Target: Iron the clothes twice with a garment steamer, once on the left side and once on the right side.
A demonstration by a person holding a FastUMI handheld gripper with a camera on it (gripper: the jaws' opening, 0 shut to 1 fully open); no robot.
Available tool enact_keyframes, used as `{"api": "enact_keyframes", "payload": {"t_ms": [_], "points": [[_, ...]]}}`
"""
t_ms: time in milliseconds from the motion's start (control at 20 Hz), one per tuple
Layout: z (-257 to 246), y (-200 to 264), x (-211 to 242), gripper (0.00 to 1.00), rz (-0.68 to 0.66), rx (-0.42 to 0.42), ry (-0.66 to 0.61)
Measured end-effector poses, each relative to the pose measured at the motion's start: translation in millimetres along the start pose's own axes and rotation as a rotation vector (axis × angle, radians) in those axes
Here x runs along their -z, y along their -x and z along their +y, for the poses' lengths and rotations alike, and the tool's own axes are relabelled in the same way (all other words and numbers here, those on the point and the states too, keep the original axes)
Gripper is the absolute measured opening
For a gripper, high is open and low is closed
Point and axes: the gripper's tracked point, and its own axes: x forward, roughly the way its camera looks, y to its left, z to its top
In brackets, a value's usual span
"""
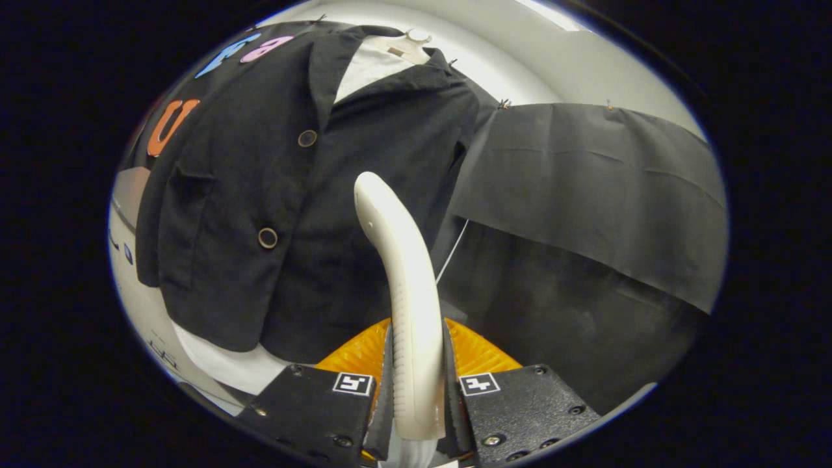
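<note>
In the gripper view, the garment steamer (400, 260) is a smooth, off-white plastic wand, long and gently curved, with a rounded tip and fine ribbing along its lower grip. It rises from between the fingers, and the gripper (416, 390) is closed on that grip, both fingers pressing its sides. Just behind the steamer's base sits a ribbed orange piece (478, 354), fanned out like a shell. Beyond the steamer's tip hangs a dark jacket (312, 195) of matte woven cloth, with a lapel, a flap pocket and two round buttons (268, 238) with pale rims; the steamer's tip lies over the jacket's front panel, to the right of the buttons, though whether it touches the fabric cannot be told. A white garment (370, 65) shows at the jacket's collar and below its hem. To the right of the jacket, a flat dark cloth panel (585, 188) hangs pinned along its top edge, creased in places. A thin white cord (453, 250) runs down between jacket and panel.
</note>
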Motion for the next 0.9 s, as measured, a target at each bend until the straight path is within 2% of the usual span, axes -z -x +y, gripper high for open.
{"api": "enact_keyframes", "payload": {"t_ms": [450,900], "points": [[21,21,36,0.35,0.038,-0.033,0.05],[44,21,116,0.35,0.221,-0.061,0.056]]}}
